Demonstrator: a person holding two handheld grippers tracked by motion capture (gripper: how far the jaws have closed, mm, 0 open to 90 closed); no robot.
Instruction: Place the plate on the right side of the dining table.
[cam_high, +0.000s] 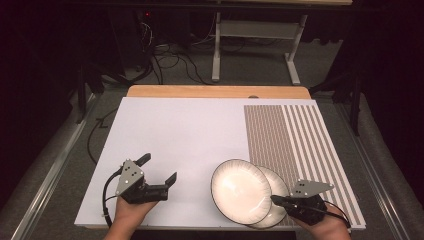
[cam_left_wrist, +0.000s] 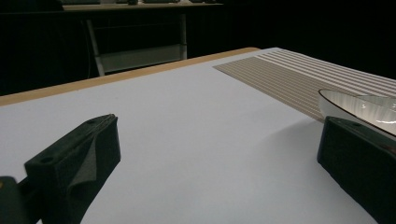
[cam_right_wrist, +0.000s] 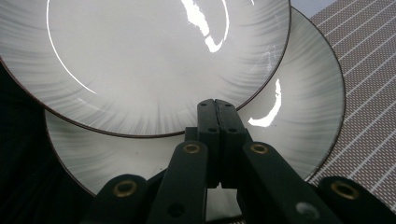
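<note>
Two white plates with dark rims lie overlapped at the near right of the white board. The upper plate rests partly on the lower plate and is shifted left of it. My right gripper is shut, nothing between its jaws, and its tips lie over the upper plate's near right rim. My left gripper stands open and empty at the near left, low over the board, with the plate rim showing past its right jaw.
The white board covers a wooden table, and a brown striped mat runs along its right side. Behind the table stand a metal desk frame and floor cables. A grey floor rail runs on the left.
</note>
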